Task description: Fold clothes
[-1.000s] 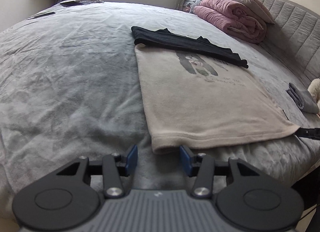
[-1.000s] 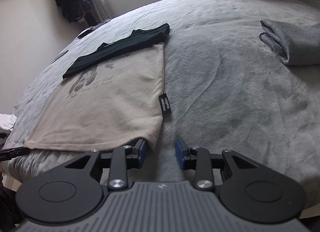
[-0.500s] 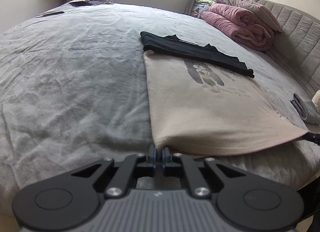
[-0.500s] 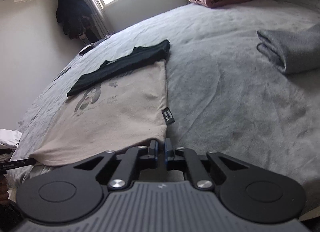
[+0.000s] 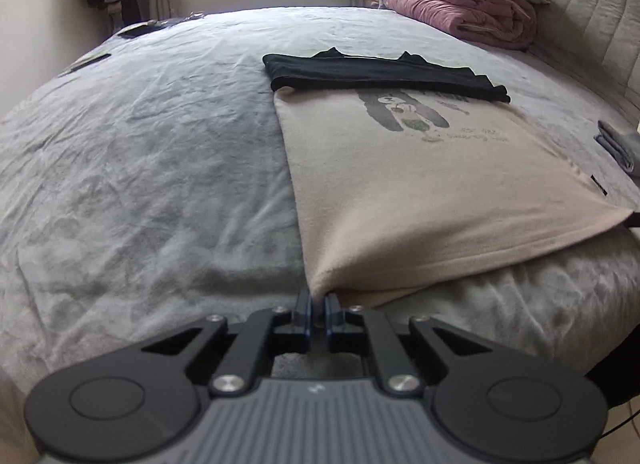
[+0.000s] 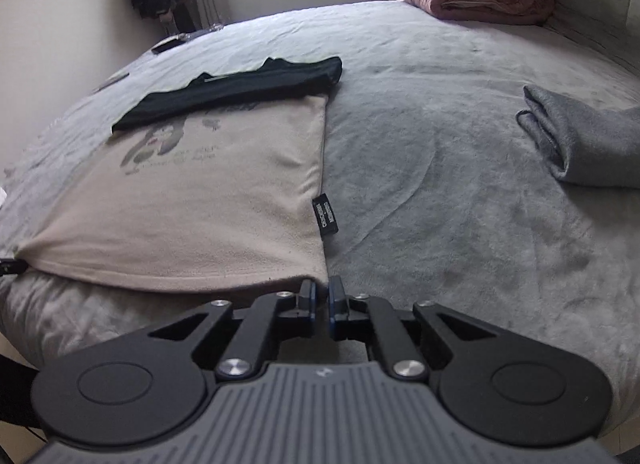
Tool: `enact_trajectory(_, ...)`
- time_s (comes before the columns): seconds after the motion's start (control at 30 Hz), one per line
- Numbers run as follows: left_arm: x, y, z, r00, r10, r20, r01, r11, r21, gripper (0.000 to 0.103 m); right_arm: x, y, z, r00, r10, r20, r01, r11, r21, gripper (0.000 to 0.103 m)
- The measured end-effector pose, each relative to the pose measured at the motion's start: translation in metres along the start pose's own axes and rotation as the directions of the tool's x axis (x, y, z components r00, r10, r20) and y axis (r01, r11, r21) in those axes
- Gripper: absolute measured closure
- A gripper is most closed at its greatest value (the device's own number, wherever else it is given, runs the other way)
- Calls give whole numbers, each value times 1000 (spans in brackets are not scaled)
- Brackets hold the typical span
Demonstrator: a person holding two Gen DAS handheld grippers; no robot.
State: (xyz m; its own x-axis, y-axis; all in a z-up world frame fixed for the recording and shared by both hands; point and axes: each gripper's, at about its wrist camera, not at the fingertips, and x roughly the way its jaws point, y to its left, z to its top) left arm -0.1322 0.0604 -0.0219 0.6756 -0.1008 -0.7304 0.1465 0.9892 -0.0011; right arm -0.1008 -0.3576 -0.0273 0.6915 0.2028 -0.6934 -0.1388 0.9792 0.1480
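**Both hem corners pinched, shirt lifting off the bed edge**

While the beige cotton T-shirt with the faded dog print (image 5: pixel 420 184) is lying flat ahead of me on the grey plush bedspread (image 5: pixel 140 168), I am clamping my left gripper (image 5: pixel 316 314) on its near left hem corner and my right gripper (image 6: pixel 320 304) on the near right one, jaws nearly meeting on the cloth. Holding both corners is keeping the hem taut between them, so it can travel as one straight edge. Its dark sleeves (image 5: pixel 380 74) are lying folded across its far end, beyond my fingers. Off to my right, a folded grey garment (image 6: pixel 580 144) is sitting apart, well clear of this one.
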Motion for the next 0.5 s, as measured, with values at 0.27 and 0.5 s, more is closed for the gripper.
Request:
enact_trajectory(0.27,-19,30,-4,998,-66,7,67,990,-127,72,-19,-21,0,996,82,35,-86,989,124,71)
enact_trajectory(0.5,-29,51,-2,986,-148,77,163,954,-252,64,-27,-44,9,980,164,111,-190,937,293,67)
